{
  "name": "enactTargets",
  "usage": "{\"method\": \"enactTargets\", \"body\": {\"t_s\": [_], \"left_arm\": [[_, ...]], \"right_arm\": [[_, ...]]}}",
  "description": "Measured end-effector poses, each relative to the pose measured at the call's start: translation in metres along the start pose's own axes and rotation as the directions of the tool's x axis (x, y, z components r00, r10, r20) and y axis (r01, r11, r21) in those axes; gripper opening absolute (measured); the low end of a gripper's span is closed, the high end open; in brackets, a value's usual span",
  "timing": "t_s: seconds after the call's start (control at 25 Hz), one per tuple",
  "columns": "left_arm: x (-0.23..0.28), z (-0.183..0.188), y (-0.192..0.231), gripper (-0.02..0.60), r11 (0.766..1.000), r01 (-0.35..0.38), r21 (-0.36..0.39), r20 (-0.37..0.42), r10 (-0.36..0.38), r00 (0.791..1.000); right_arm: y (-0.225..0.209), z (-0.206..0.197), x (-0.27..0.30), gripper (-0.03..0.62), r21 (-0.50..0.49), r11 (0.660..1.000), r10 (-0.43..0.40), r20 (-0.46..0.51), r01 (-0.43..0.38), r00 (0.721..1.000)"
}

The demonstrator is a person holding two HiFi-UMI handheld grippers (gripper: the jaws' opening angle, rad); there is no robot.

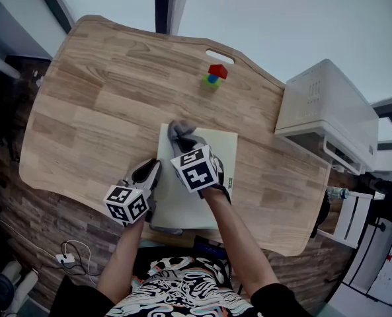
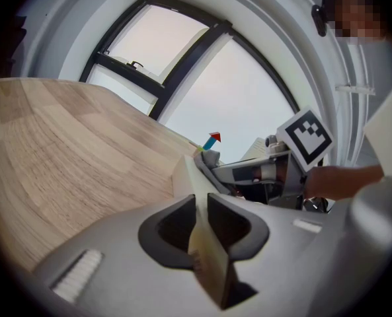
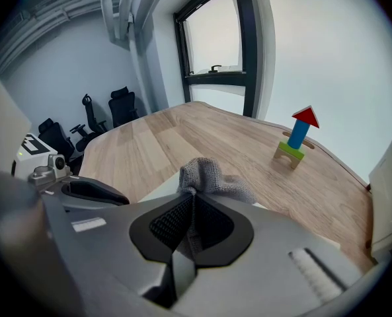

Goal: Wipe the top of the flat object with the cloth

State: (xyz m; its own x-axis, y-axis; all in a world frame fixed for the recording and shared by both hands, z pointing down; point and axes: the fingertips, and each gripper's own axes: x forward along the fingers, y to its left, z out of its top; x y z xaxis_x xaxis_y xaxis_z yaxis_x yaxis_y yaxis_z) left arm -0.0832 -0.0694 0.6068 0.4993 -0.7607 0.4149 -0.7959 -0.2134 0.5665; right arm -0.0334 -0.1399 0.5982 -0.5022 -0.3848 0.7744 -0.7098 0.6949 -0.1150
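A white flat board [image 1: 217, 144] lies near the front edge of the wooden table [image 1: 103, 104]. My left gripper [image 1: 154, 171] is shut on the board's left edge. In the left gripper view the board [image 2: 186, 177] runs edge-on between the jaws of that gripper [image 2: 201, 209]. A grey knitted cloth [image 1: 180, 131] rests bunched on the board's far left part, and my right gripper [image 1: 183, 148] is shut on it. In the right gripper view the cloth [image 3: 209, 176] bulges out past the tips of the right gripper [image 3: 190, 207], with the board [image 3: 155, 190] under it.
A small toy tower [image 1: 215, 75] of a green, a blue and a red block stands at the table's far side, near a handle cutout [image 1: 220, 56]. A white boxy appliance [image 1: 328, 111] sits off the table's right end. Office chairs [image 3: 119, 104] stand beyond the table.
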Motion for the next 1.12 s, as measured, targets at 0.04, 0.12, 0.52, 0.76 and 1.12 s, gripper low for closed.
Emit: {"method": "enactTargets", "body": {"t_s": [0.04, 0.12, 0.52, 0.76, 1.12], "left_arm": [[0.000, 0.000, 0.000, 0.117, 1.000, 0.000, 0.000, 0.000, 0.000, 1.000], [0.000, 0.000, 0.000, 0.117, 1.000, 0.000, -0.001, 0.000, 0.000, 1.000], [0.000, -0.001, 0.000, 0.117, 1.000, -0.004, -0.005, 0.003, 0.004, 1.000], [0.000, -0.001, 0.000, 0.117, 1.000, -0.004, -0.007, 0.003, 0.004, 1.000], [0.000, -0.001, 0.000, 0.117, 1.000, -0.003, -0.006, 0.002, 0.003, 1.000]], "right_arm": [[0.001, 0.000, 0.000, 0.011, 0.001, 1.000, 0.004, 0.000, -0.004, 1.000], [0.003, 0.002, 0.001, 0.011, 0.004, 1.000, 0.015, 0.002, -0.015, 1.000], [0.011, 0.008, 0.006, 0.011, 0.004, 0.998, 0.062, 0.007, -0.062, 0.998], [0.018, 0.007, 0.007, 0.011, -0.006, 0.997, 0.072, -0.005, -0.072, 0.997], [0.023, 0.004, 0.004, 0.011, -0.014, 0.996, 0.085, -0.014, -0.085, 0.996]]}}
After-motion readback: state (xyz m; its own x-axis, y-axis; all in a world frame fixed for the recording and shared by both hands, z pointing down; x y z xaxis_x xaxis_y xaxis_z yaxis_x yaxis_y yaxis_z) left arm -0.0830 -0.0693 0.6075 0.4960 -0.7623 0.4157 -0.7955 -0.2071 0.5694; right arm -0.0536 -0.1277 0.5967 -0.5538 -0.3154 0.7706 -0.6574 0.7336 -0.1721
